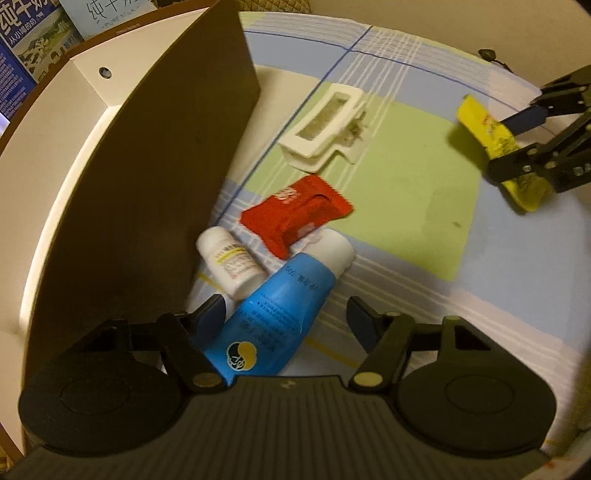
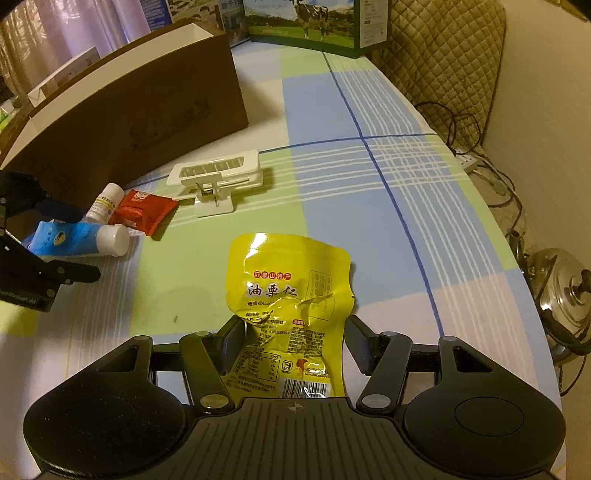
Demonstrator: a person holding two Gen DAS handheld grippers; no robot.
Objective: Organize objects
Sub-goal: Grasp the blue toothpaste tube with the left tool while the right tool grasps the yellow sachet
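Right gripper [image 2: 291, 341] jaws straddle yellow pouch [image 2: 291, 295], contact unclear: crinkly film may slip. Left gripper [image 1: 286, 319] jaws open around blue tube [image 1: 275, 310] on tabletop [image 2: 369, 221]; closing could nudge white bottle [image 1: 231, 262].

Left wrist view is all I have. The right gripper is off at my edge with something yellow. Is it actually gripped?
Observer: It looks so. In the right wrist view, the right gripper has its jaws against both side edges of the yellow packet, which is creased between them.
Operator: Anything past the table on that side?
Observer: A metal pot sits lower down, beyond the table edge.
Operator: And the far end of the table?
Observer: A green milk carton with a cow picture stands there.
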